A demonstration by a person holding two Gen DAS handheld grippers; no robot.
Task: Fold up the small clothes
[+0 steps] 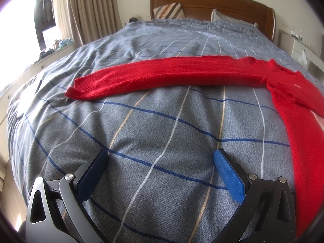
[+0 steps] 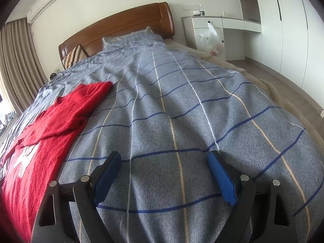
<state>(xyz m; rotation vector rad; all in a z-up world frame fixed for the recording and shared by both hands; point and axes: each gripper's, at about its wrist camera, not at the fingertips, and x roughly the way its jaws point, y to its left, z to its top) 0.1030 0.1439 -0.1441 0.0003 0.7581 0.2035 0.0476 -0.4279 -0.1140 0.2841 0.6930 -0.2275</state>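
Red knit sweater (image 1: 202, 70) flat on checked bedspread (image 1: 162, 121), one sleeve outstretched, possibly white-patterned

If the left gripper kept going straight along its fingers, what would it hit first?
Probably the checked bedcover: the open left gripper aims down at bare cover, short of the red sweater's sleeve.

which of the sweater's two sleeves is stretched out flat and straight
The sleeve reaching toward the curtain side lies straight across the bedspread. The other sleeve is folded back over the sweater's body.
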